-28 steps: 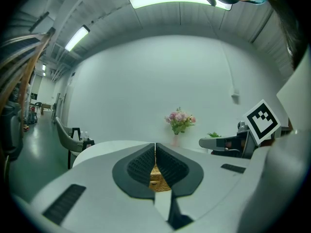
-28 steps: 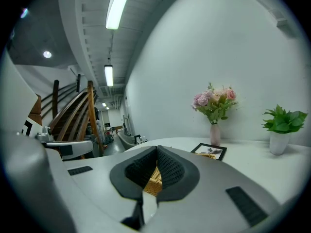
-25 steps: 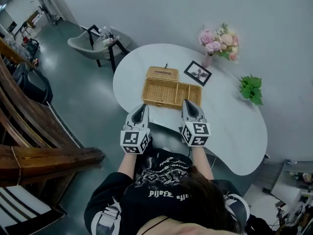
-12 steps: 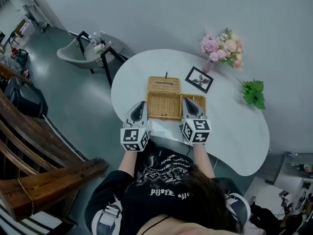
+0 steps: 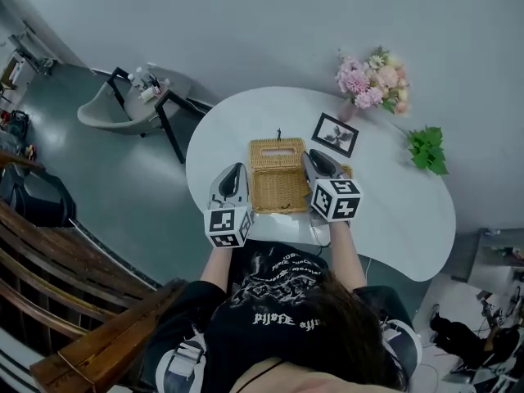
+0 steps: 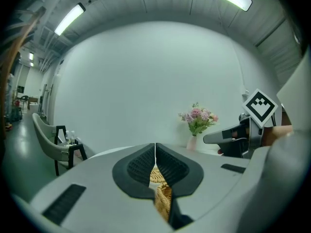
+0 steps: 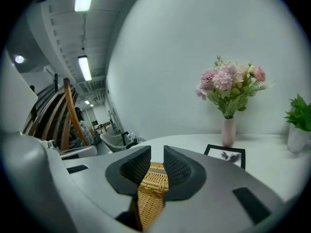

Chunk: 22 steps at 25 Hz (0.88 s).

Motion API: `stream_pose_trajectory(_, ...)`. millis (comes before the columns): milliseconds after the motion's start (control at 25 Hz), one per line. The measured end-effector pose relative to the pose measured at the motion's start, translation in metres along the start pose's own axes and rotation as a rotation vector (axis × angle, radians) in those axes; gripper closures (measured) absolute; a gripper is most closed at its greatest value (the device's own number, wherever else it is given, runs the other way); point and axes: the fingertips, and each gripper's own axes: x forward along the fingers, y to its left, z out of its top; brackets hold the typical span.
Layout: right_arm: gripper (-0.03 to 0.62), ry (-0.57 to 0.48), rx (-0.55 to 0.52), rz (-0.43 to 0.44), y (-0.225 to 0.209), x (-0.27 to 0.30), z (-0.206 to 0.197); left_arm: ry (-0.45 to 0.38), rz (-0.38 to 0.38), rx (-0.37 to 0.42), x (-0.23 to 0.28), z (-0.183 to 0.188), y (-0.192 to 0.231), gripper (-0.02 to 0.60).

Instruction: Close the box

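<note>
**Lid open, a gripper at each side of the box**

The white desk carries everything, and the wicker box sits at its middle, near our edge. Its lid is thrown back on the far side, so the closing is not yet begun. Whether it stands or lies flat we cannot tell from above. The left gripper hangs just beside the box's left wall, its jaws pressed together on nothing. The right gripper is over the box's right end. Its jaws have just been opening and stand at a middling gap, with wicker showing below the gap but no pad pressing on it.

We judge the main risk to be the box itself. It looks light, and a push on the lid from one side alone could slide or turn it on the smooth desk instead of folding the lid. Shoved away from us, it would meet the picture frame just beyond the right gripper, then the vase. The closed left jaws can only nudge, so they may slip off the weave.

Of the box's inside we see only bare weave; its right end is hidden by the gripper. The vase holds pink flowers, and the small white pot a green plant.
</note>
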Motion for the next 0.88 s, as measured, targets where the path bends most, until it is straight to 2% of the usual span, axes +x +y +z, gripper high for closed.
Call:
stream_pose_trajectory(240, 0.448, 0.105, -0.019, 0.018, 0.011, 0.044, 0.006, 0.001, -0.019, 0.0, 0.009, 0.001, 0.033, 0.555)
stream_pose_trajectory(520, 0.448, 0.232, -0.029, -0.013, 0.012, 0.098, 0.01, 0.019, -0.063, 0.01, 0.02, 0.002, 0.062, 0.555)
stream_pose_trajectory(680, 0.434, 0.346, -0.043, -0.03, 0.01, 0.126, 0.006, 0.02, -0.082, 0.011, 0.027, 0.005, 0.077, 0.555)
stream_pose_trajectory(880, 0.434, 0.5, 0.0, -0.021, -0.001, 0.161, -0.013, 0.032, -0.102, 0.004, 0.037, 0.004, 0.092, 0.555)
